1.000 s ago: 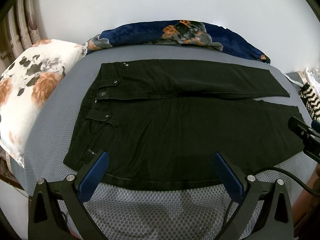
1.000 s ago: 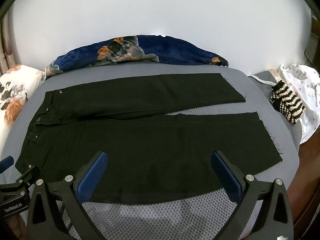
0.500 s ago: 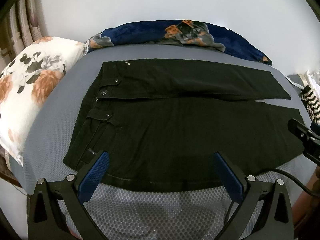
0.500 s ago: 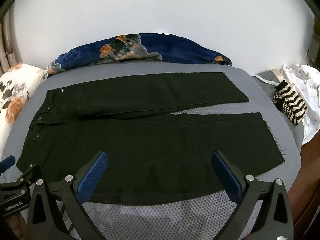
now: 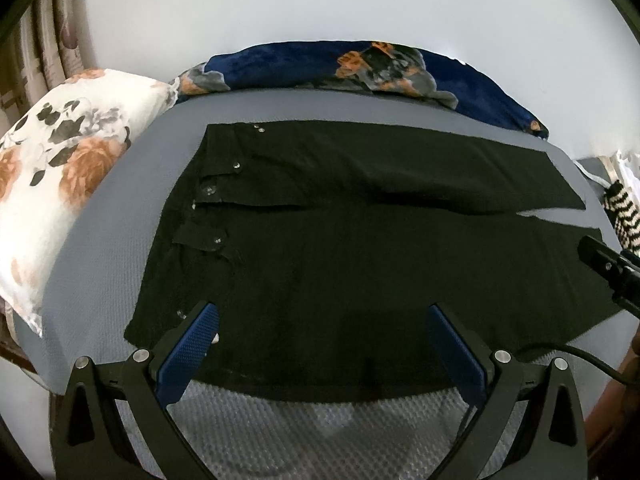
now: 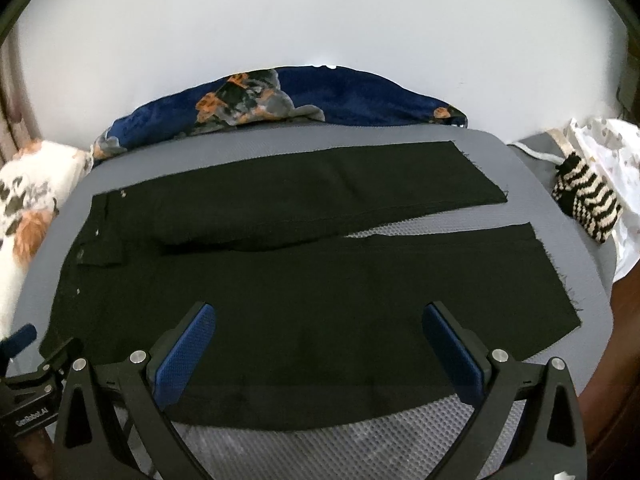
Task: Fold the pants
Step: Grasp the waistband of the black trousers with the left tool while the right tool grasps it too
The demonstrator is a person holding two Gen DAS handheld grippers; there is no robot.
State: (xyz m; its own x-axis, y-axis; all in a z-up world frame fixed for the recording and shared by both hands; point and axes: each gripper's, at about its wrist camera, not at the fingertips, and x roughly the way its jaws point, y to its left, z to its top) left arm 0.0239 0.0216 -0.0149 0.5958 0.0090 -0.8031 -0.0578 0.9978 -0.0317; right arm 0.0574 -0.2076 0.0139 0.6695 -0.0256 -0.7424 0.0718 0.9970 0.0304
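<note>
Fingers [image 5: 192,350] of the left gripper [image 5: 324,344] and right gripper [image 6: 320,344] gape wide, grasping nothing, having edged slightly closer to the black pants [image 5: 360,248]. These lie flat and unfolded on the grey bed [image 5: 104,248]; the first fold looks imminent.

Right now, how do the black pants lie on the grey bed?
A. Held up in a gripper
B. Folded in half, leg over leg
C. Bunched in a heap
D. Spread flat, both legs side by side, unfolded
D: the black pants lie flat on the grey bed, legs apart at the hems, and both grippers are open above the near edge.
</note>
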